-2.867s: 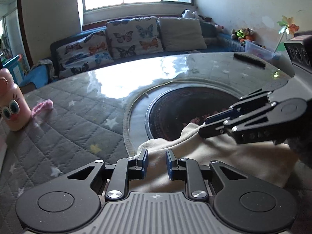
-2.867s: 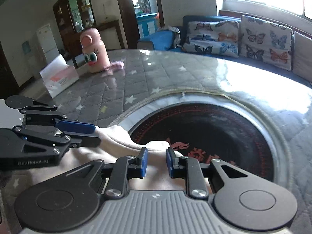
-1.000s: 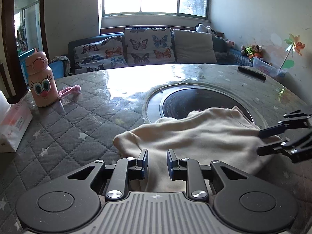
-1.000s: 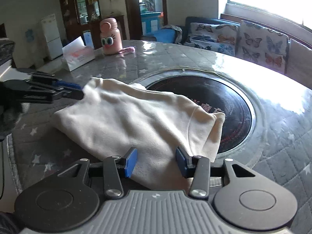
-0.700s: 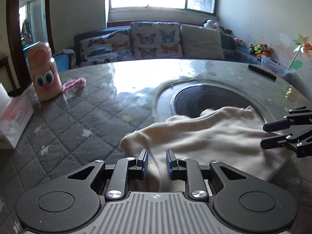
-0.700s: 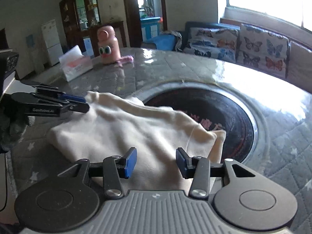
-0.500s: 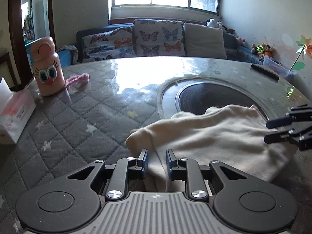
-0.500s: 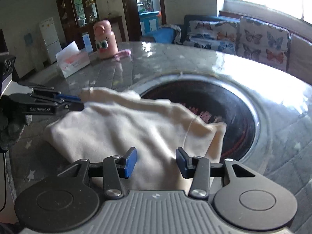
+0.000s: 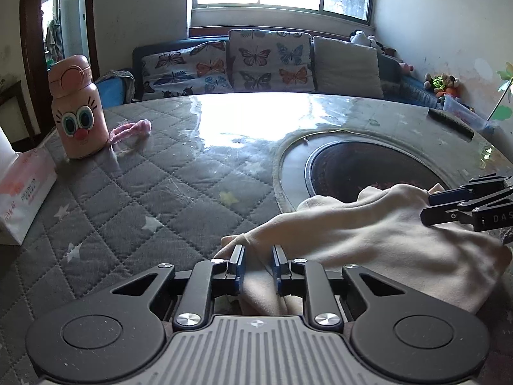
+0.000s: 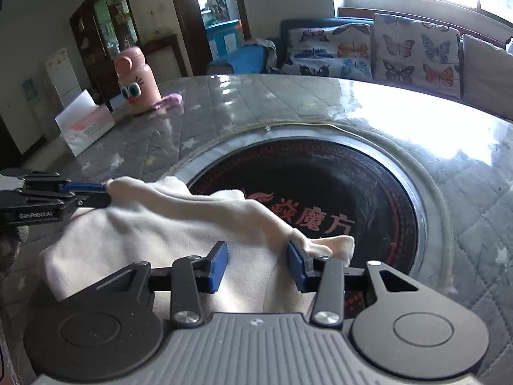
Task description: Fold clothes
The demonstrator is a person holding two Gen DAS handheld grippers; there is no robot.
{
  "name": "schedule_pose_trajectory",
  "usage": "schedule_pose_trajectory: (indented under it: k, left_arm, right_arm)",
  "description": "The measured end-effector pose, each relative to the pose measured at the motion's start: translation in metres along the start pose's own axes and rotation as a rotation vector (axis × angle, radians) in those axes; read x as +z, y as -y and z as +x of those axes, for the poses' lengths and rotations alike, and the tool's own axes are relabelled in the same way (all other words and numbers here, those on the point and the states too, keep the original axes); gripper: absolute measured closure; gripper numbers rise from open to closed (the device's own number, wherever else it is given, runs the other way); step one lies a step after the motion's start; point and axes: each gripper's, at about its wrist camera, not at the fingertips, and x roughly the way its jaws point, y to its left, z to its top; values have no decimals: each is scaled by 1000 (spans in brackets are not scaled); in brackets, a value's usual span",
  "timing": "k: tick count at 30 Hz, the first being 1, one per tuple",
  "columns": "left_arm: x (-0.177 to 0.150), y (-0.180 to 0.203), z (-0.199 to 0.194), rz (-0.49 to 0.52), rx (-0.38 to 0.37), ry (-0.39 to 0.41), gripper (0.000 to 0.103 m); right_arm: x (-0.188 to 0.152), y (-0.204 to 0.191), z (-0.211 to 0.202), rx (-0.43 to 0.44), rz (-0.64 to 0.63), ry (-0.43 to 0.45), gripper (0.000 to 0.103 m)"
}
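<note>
A cream garment (image 9: 378, 234) lies bunched on the table, partly over the round black cooktop (image 9: 362, 166). My left gripper (image 9: 258, 264) is shut on the garment's near left edge, with cloth between its pads. It also shows in the right wrist view (image 10: 96, 194), holding the cloth's far left corner. My right gripper (image 10: 258, 268) is open, its jaws straddling the garment (image 10: 179, 224) near its right fold. It also shows in the left wrist view (image 9: 429, 208), over the cloth's right side.
A pink cartoon bottle (image 9: 78, 109) with a pink strap (image 9: 131, 128) stands at the far left. A tissue box (image 9: 22, 192) sits at the left edge. A dark remote (image 9: 450, 123) lies far right. A sofa with butterfly cushions (image 9: 256, 61) is behind the quilted table.
My right gripper has opened and let go of the garment. The cloth has been lowered onto the table and pulled toward the near side; my left gripper still holds its edge.
</note>
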Motion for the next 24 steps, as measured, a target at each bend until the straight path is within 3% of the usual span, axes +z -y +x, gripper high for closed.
schedule_pose_trajectory:
  k: [7,15,24]
  left_arm:
    - [-2,3,-19,-7,0,20,82]
    - [-15,-1,-39,-51,11,5,51]
    - [-26,-12,-42,-89,16,-16,48]
  right_arm:
    - [-3,-12,-17,-1,-48,25,61]
    - [-11,-51,-32,46,-144,45,50]
    - [-23,-124,-29,152,-357,28,47]
